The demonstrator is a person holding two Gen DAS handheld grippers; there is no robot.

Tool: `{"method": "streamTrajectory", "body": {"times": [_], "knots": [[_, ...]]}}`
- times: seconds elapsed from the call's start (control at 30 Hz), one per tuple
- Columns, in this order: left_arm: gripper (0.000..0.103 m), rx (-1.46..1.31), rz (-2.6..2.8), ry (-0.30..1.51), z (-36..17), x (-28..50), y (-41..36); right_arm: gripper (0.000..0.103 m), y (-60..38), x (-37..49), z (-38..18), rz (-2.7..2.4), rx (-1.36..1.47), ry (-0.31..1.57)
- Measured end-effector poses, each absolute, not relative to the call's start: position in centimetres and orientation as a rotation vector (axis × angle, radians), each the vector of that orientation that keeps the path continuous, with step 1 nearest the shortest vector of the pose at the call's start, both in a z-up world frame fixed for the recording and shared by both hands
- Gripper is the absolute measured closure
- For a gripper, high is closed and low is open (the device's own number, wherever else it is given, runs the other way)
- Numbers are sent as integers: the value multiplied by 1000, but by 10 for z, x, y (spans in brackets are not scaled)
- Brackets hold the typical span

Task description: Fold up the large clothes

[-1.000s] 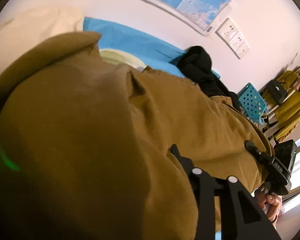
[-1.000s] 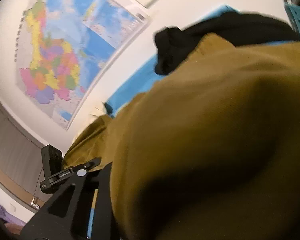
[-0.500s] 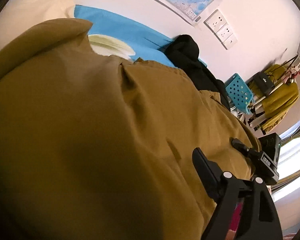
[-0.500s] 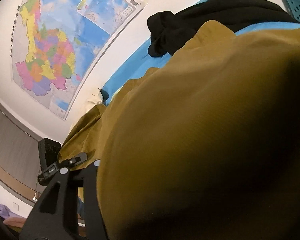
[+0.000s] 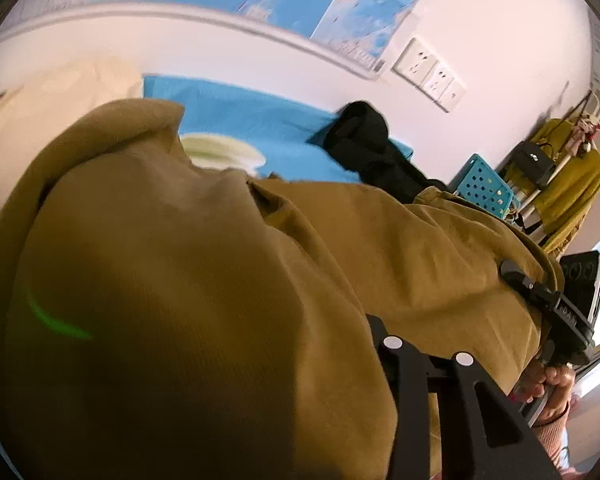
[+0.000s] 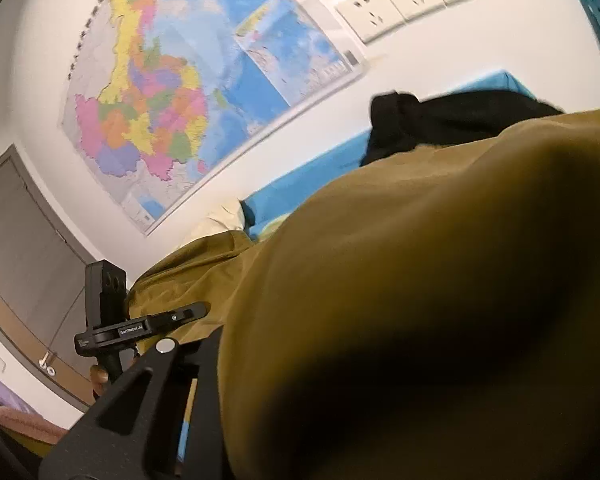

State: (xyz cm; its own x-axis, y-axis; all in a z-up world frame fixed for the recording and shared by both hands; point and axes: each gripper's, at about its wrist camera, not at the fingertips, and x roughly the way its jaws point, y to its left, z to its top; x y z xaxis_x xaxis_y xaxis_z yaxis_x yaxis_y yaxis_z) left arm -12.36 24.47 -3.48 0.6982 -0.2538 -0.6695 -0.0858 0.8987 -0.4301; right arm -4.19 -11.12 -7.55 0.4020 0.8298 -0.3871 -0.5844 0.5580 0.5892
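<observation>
The mustard garment (image 5: 380,248) is pinched by both the left gripper (image 6: 188,314) and right gripper (image 5: 508,270), jaws just re-closed, before the black garment (image 5: 364,144).

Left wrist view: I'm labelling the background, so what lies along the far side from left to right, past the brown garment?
Cream pillow → blue sheet → black garment → blue perforated basket → mustard garment on a rack.
</observation>
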Motion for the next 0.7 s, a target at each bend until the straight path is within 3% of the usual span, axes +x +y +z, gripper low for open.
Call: {"method": "streamTrajectory", "body": {"times": [0.7], "knots": [[69, -362, -43, 581, 55, -141, 267, 84, -93, -34, -13, 1046, 297, 518]]}}
